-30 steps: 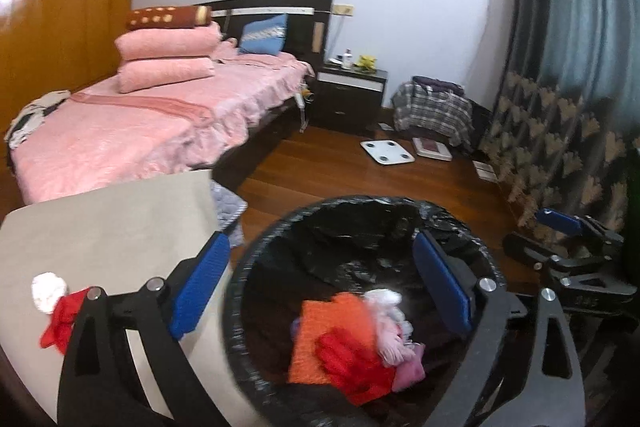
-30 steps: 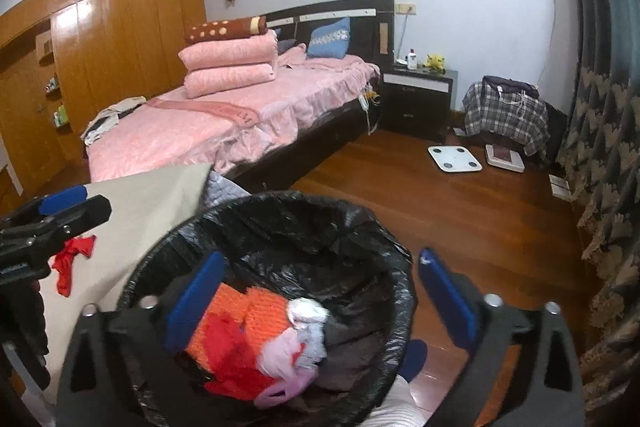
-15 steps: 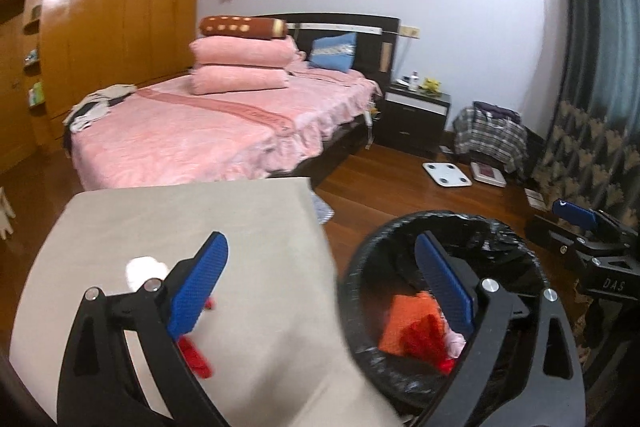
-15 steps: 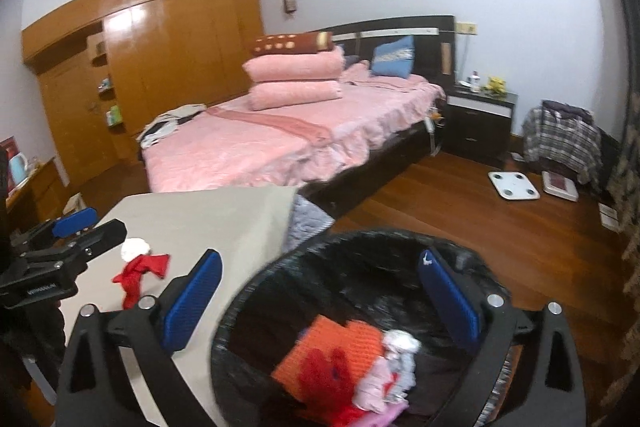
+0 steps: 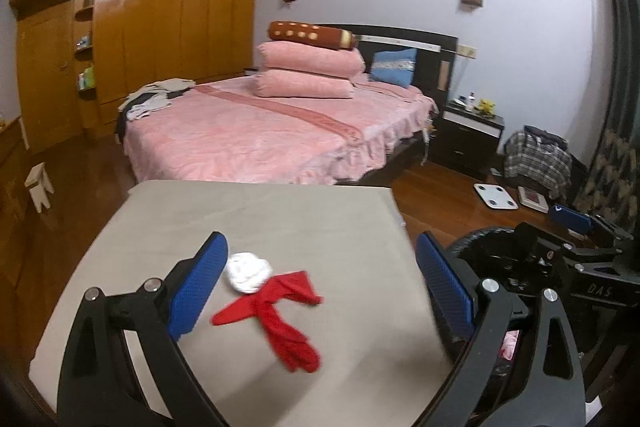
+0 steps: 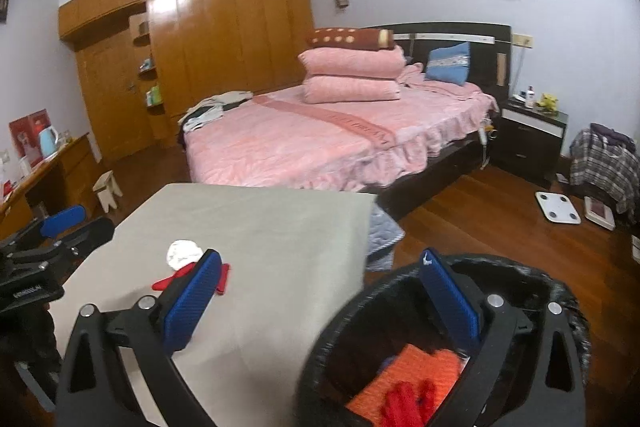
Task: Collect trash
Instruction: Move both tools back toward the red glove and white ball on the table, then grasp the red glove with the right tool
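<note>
A red cloth scrap (image 5: 280,311) and a white crumpled wad (image 5: 248,270) lie touching on the beige table (image 5: 280,223). My left gripper (image 5: 320,291) is open and empty, hovering above them. A bin lined with a black bag (image 6: 532,279) stands right of the table, holding orange (image 6: 420,367) and red scraps (image 6: 404,403). My right gripper (image 6: 320,303) is open and empty, over the table edge and bin rim. The red scrap (image 6: 168,281) and white wad (image 6: 184,253) also show in the right wrist view.
A pink bed (image 5: 260,135) stands behind the table. A nightstand (image 5: 472,131), a white scale (image 5: 496,195) and a plaid bag (image 5: 536,159) are on the wooden floor at right. A small stool (image 5: 38,185) and wardrobe (image 5: 140,47) are at left.
Both grippers swung left, away from above the bin toward the table. The red scrap and white wad now lie between the left gripper's fingers in view.
</note>
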The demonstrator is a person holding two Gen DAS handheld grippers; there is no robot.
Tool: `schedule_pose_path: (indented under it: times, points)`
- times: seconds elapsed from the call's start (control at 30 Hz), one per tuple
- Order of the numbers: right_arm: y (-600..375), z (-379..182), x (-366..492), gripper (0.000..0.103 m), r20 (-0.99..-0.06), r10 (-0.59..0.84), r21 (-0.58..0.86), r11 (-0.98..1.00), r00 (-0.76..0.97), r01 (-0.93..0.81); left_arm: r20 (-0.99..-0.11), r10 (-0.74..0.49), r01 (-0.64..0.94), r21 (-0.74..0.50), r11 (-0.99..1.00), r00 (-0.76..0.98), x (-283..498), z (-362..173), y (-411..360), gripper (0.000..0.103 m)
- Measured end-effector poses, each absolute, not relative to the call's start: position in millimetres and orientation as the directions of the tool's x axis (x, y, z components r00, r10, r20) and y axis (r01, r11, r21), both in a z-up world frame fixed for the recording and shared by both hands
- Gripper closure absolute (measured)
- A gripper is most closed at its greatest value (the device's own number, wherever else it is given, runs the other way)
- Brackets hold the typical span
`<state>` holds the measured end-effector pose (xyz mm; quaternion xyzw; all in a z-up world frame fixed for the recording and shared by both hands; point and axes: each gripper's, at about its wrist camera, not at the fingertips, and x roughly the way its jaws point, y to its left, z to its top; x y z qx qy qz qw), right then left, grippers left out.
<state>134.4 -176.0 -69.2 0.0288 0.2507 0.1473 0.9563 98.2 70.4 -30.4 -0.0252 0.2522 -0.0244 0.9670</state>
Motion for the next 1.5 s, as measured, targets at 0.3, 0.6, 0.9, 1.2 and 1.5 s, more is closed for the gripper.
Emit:
schedule_pose_path:
  times: [0.3, 0.6, 0.9, 1.2, 1.5]
  points:
    - [-121.9, -85.8, 156.2, 0.006, -0.499, 0.345, 0.135, 0.937, 0.794, -0.323, -0.484, 0.005, -0.033, -0.049, 0.998, 0.875, 98.2, -35.3, 116.7, 0.011]
    - [-73.1, -122.5, 188.9, 0.006, -0.557, 0.351, 0.128, 0.932, 0.753, -0.34, -0.522, 0.058, -0.095, -0.043, 0.995, 0.851, 113.4, -66.9, 162.6, 0.011]
    - [-26.5, -159.7, 208.7, 0.006, -0.619, 0.373, 0.12, 0.915, 0.691, -0.386, -0.57, 0.119, -0.17, -0.037, 0.985, 0.813, 127.5, -102.1, 211.5, 0.011]
    - [22.5, -188.3, 220.4, 0.006, -0.681, 0.408, 0.119, 0.881, 0.608, -0.458, -0.609, 0.136, -0.199, -0.036, 0.979, 0.781, 136.6, -125.5, 231.6, 0.011]
    - [44.5, -206.0, 227.2, 0.009, -0.733, 0.412, 0.121, 0.862, 0.541, -0.493, -0.623, 0.149, -0.224, -0.043, 0.974, 0.768, 138.1, -132.2, 244.3, 0.011]
